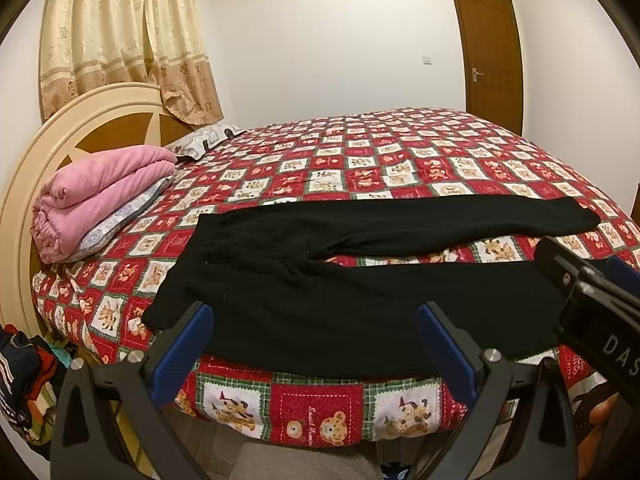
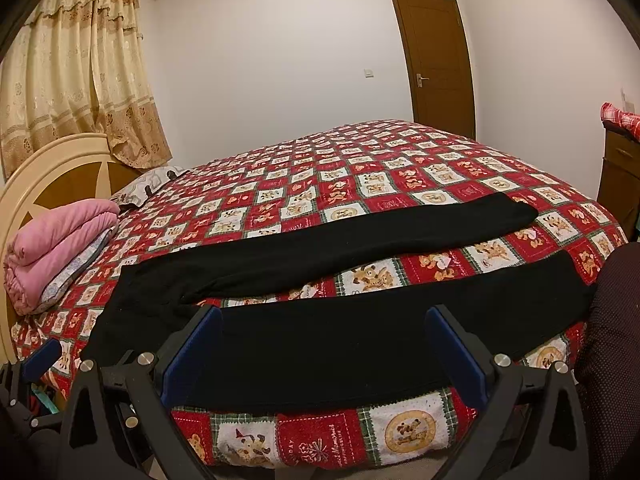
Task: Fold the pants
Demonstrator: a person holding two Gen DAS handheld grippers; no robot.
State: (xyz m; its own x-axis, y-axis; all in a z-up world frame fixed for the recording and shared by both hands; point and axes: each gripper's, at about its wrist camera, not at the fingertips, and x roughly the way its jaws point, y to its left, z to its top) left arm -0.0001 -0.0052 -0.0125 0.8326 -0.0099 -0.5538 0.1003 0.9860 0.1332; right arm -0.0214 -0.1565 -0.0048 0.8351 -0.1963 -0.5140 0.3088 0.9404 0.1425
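So, one black pants [image 1: 360, 300] flat along bed's [image 1: 316, 404] near edge, two legs splayed, left gripper [image 1: 316, 344] fingers apart, right gripper [image 2: 324, 344] fingers apart, both empty.

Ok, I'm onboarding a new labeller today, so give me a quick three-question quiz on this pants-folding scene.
1. True or false: the black pants are already folded in half.
2. Which is open? A) only the left tongs B) only the right tongs C) both.
3. What colour is the folded blanket near the headboard?

Key: 1. False, the pants lie spread flat with both legs apart on the quilt. 2. C. 3. Pink.
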